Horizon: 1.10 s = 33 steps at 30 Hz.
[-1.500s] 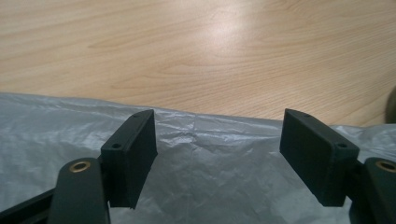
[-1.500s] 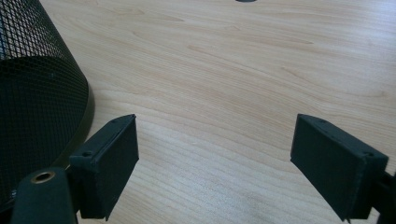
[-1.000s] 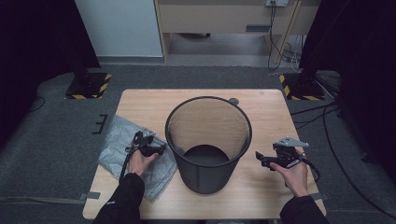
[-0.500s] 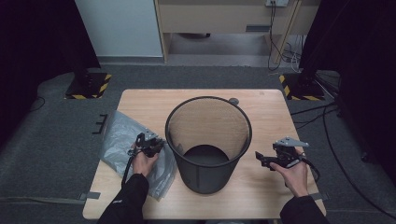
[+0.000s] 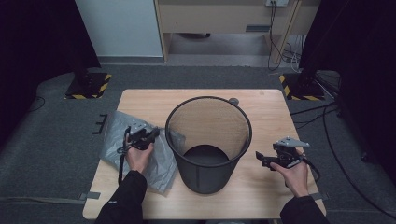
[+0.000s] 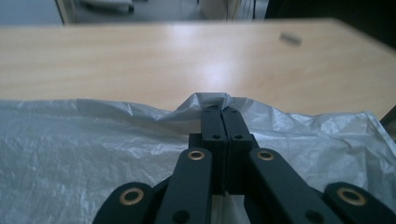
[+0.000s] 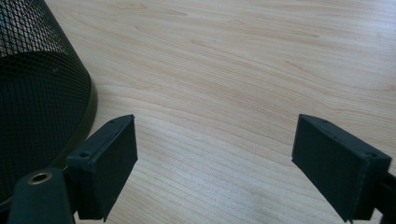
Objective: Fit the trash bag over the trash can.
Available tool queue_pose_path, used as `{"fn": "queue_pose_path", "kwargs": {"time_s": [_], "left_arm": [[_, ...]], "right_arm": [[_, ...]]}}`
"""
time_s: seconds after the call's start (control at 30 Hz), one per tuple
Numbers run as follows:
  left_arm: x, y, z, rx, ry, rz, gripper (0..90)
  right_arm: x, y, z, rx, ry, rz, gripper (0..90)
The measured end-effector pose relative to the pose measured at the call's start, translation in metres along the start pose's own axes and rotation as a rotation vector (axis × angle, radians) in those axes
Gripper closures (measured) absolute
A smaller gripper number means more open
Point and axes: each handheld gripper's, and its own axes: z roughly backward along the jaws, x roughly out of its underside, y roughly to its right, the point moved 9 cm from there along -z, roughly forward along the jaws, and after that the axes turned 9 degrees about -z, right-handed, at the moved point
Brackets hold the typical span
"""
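In the high view, a pale wooden counter carries a tall black wire-mesh waste bin standing upright near its middle. To the bin's left lies a crumpled grey translucent plastic bag, flat on the counter and reaching past its left edge. The left gripper sits over the bag's far part, just beside the bin wall. Compared with the frame from 1 second ago, this gripper is higher in the picture and nearer the bin's rim, and a fold of the bag rises with it. Its jaws have just been closing, with the bag's film between them. The right gripper hovers low over bare counter to the right of the bin, in the same spot as before.

In the left gripper view, the 2 black jaws meet flat against each other and pinch a small peak of the grey bag, which tents up from the sheet around it.

In the right gripper view, the 2 jaws stand wide apart with nothing between them, the bin's mesh wall just beside the left-hand jaw.
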Motion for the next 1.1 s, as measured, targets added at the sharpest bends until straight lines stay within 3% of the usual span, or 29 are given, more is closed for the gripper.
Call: {"fn": "queue_pose_path", "kwargs": {"time_s": [0.07, 0.27, 0.57, 0.83, 1.1], "left_arm": [[-0.017, -0.002, 0.010, -0.001, 0.066, 0.029, 89.7], [-0.060, -0.009, 0.039, -0.025, 0.212, 0.046, 89.7], [-0.129, -0.007, 0.085, -0.023, 0.431, 0.076, 89.7], [-0.186, -0.003, 0.112, -0.031, 0.541, 0.076, 89.7], [-0.229, 0.018, 0.120, -0.016, 0.604, 0.054, 89.7]], "right_arm": [[-0.001, 0.000, 0.000, 0.002, 0.005, -0.001, 14.9], [-0.001, 0.001, -0.001, 0.005, 0.004, 0.005, 15.3], [-0.001, 0.003, -0.004, 0.013, -0.001, 0.006, 15.6], [-0.001, 0.002, -0.005, 0.010, -0.006, 0.009, 15.7], [-0.001, 0.004, -0.006, 0.016, -0.010, 0.016, 15.8]]}}
